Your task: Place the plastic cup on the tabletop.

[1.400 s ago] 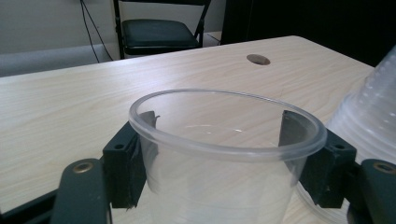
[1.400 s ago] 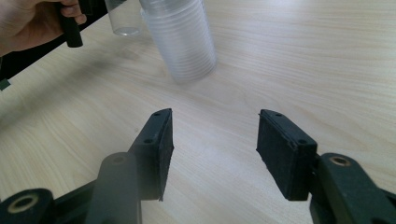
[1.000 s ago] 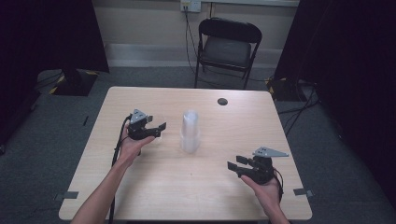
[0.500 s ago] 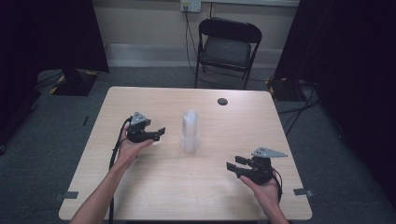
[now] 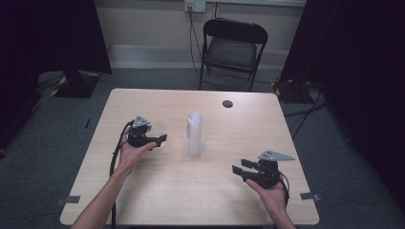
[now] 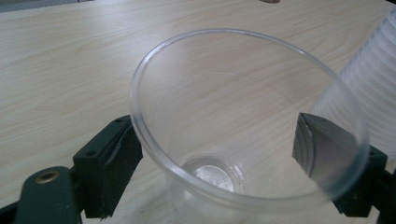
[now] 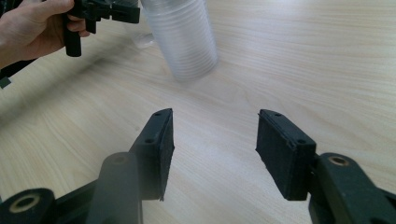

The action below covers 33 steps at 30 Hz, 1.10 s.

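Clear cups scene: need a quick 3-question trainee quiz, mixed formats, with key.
1. True or false: the right gripper holds a cup.
2. What sits between the left gripper's jaws? A) a single clear cup B) the dark disc C) nothing
3. Fill in: the stack of cups stands upright near the middle of the ____.

Key: 1 false, its jaws are open over bare wood. 2 A, though the jaws flank the cup and firm contact is unclear. 3 table.
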Motion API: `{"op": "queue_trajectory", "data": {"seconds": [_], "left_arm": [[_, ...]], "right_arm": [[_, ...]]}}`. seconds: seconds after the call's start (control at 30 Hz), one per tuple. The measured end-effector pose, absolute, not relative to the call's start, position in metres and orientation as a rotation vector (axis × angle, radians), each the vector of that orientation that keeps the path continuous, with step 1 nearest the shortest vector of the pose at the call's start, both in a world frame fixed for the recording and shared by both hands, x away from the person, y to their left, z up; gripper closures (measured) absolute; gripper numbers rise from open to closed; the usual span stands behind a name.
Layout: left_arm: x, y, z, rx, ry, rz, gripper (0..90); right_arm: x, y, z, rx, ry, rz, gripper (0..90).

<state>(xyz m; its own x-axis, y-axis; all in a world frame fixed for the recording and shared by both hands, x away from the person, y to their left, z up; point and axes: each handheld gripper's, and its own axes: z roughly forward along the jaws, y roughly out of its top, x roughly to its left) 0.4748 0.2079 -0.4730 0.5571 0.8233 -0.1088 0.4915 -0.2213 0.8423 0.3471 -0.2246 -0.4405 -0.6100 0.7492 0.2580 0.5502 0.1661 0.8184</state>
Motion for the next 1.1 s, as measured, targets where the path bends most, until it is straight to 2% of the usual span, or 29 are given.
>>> {"op": "queue_trajectory", "data": {"seconds": [0.5, 0.7, 1.1], "left_arm": [[0.452, 0.214, -0.464, 1.921, 1.040, 0.438, 15.6], [0.437, 0.218, -0.460, 1.922, 1.032, 0.477, 16.2], [0.396, 0.224, -0.447, 1.903, 1.037, 0.438, 19.3]], "right_arm": [[0.347, -0.229, -0.441, 1.279, 2.209, 1.419, 46.1], [0.348, -0.230, -0.442, 1.289, 2.204, 1.409, 46.0], [0.347, -0.241, -0.442, 1.318, 2.157, 1.399, 45.5]]}}
